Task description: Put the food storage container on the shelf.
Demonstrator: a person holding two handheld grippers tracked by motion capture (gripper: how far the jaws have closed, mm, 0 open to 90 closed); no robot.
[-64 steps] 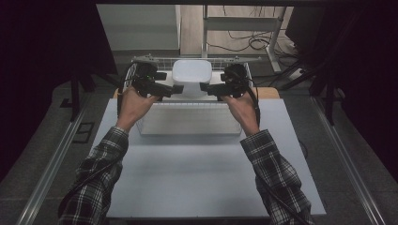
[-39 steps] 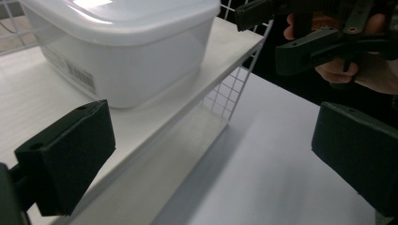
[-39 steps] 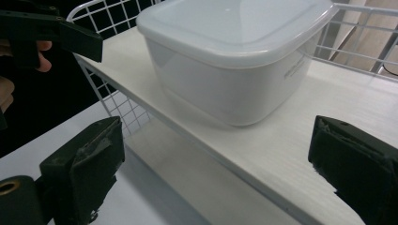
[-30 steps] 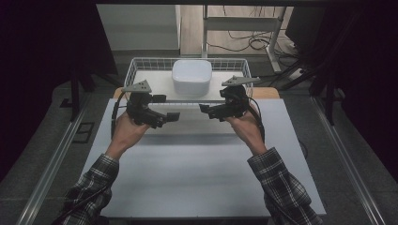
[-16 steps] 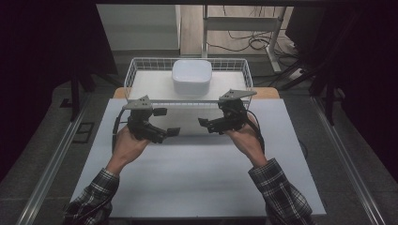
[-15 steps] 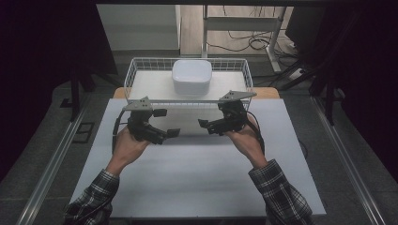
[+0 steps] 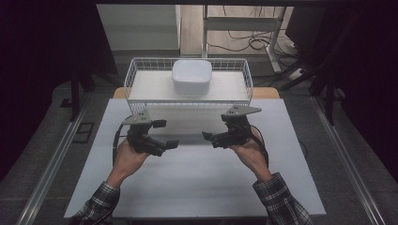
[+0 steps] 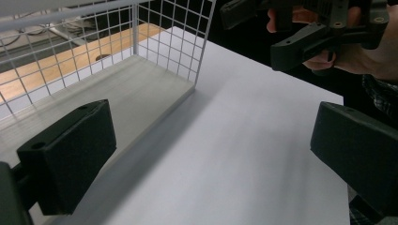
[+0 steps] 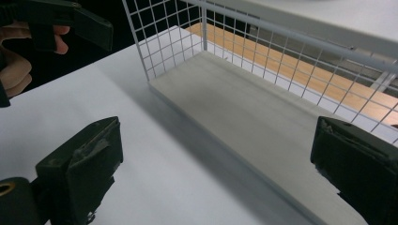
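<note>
Wire basket (image 7: 187,96), white and open-topped, stands at the far edge of the white table (image 7: 197,187), its long side facing the person. Inside it sits a white bowl (image 7: 191,76), squarish with rounded corners, resting on the basket's pale floor near the middle and towards the back wall. A strip of wooden board (image 7: 265,93) shows beneath the basket at its right end.

Both tools hang over the bare tabletop, just in front of the basket and clear of it. The left gripper (image 7: 165,133) is held in the person's left hand (image 7: 126,157), its jaws pointing inward towards the other tool; in the left gripper view they stand wide apart with nothing between them, and the basket's corner (image 8: 197,56) lies ahead to the left. The right gripper (image 7: 209,137), in the right hand (image 7: 248,152), mirrors it, pointing inward; the right gripper view shows its jaws spread wide and empty, with what looks like worn padding on their inner faces. The two tools are near each other but not touching. Plaid sleeves (image 7: 281,201) cover both forearms.
</note>
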